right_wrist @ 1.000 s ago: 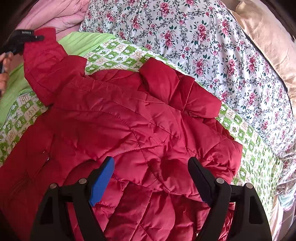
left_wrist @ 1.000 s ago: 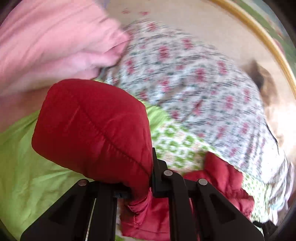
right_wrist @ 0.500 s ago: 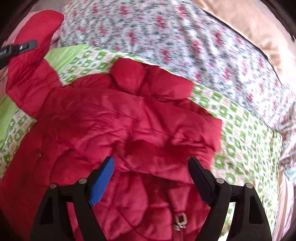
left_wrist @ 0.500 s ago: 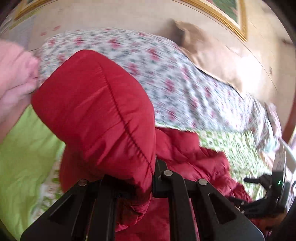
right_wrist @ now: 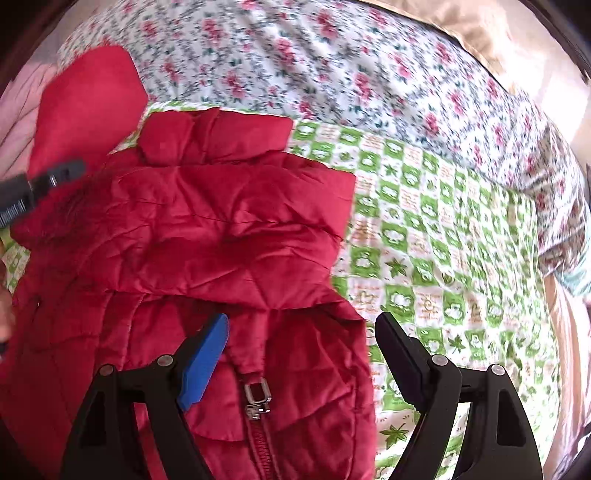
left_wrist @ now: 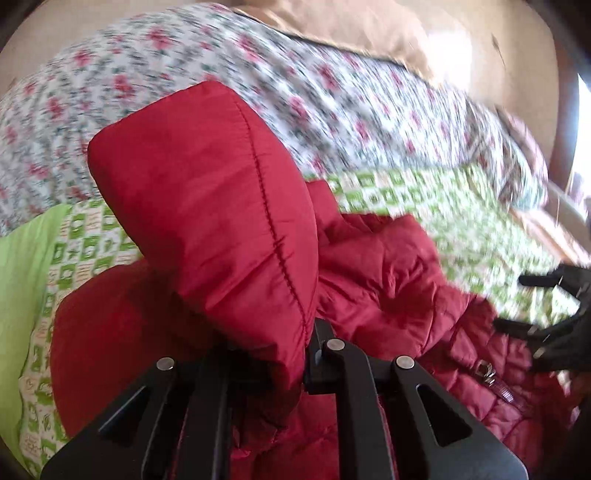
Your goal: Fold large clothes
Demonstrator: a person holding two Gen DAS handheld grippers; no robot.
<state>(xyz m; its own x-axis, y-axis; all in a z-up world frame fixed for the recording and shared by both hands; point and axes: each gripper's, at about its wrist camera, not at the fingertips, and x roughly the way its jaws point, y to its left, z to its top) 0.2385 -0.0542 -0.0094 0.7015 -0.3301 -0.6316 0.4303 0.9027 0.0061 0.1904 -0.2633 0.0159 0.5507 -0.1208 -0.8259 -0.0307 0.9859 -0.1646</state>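
Note:
A red quilted jacket (right_wrist: 221, 229) lies front up on a green-and-white checked sheet (right_wrist: 424, 240), its zipper pull (right_wrist: 258, 397) near the bottom of the right wrist view. My left gripper (left_wrist: 280, 354) is shut on the cuff end of one sleeve (left_wrist: 207, 206), which it holds raised over the jacket's body (left_wrist: 388, 277). The same sleeve (right_wrist: 88, 107) shows in the right wrist view at upper left, with the left gripper (right_wrist: 40, 184) below it. My right gripper (right_wrist: 301, 354) hangs open above the jacket's right front edge, nothing between its fingers; in the left wrist view this right gripper (left_wrist: 554, 314) is at the right edge.
A floral quilt (right_wrist: 332, 74) is bunched along the far side of the bed, with a tan pillow (right_wrist: 480, 26) behind it. Pink bedding (right_wrist: 18, 110) lies at far left and a plain green sheet (left_wrist: 18, 277) at the left. The bed's edge runs down the right side.
My left gripper has carried the sleeve rightward from over the green sheet to above the jacket's body. My right gripper, still open, has shifted toward the jacket's right edge; the zipper pull has come into view.

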